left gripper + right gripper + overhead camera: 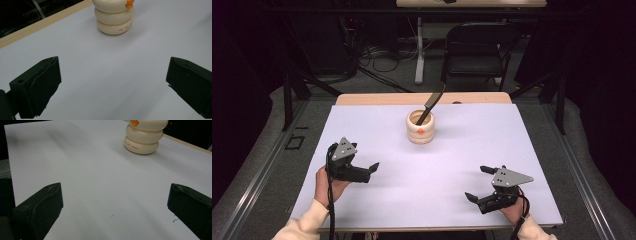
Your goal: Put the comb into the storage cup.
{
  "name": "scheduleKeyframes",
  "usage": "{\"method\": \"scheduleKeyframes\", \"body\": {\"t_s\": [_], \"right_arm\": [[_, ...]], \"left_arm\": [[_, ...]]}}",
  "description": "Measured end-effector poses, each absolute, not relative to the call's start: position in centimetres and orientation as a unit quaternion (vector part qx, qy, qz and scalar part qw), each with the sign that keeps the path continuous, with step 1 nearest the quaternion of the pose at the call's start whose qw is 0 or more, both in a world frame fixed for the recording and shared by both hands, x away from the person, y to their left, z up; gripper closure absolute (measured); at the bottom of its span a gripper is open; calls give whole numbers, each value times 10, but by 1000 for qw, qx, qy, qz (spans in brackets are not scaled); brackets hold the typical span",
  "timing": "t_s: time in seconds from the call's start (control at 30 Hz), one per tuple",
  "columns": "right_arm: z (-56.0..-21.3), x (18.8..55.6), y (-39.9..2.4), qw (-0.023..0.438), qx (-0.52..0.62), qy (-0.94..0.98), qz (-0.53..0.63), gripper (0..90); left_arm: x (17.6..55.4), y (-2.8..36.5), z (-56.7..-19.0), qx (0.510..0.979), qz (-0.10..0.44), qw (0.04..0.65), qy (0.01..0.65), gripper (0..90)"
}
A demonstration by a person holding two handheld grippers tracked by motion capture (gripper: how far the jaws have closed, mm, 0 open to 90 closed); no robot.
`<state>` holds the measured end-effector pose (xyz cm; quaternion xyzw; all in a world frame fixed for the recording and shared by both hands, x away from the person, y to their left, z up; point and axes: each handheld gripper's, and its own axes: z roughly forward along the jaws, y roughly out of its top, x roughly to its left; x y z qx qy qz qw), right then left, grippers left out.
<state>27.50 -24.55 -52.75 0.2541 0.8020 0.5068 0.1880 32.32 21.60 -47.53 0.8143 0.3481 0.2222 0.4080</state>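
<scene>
High view: cream ribbed ceramic pot (pixel 420 128) with a black-handled knife (pixel 431 103) stands mid-bench (pixel 362 125); left claw (pixel 371 169) and right claw (pixel 478 182), both wide, rest well apart, so nothing seems begun.

Cream ribbed pot (pixel 420 128) with orange mark; black utensil (pixel 432 103) in it; my tools' jaws black; table (pixel 377 125) pale lavender-white.

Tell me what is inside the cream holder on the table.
A black utensil stands in the cream holder, leaning toward the far right, its flat upper end sticking out above the rim. Its lower end is hidden by the holder's wall.
</scene>
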Motion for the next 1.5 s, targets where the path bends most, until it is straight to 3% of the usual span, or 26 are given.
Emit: {"method": "scheduleKeyframes", "body": {"t_s": [1.5], "right_arm": [[-528,275,-245,188,254,803,505,0]], "left_arm": [[259,248,-517,791,221,421,384,0]]}}
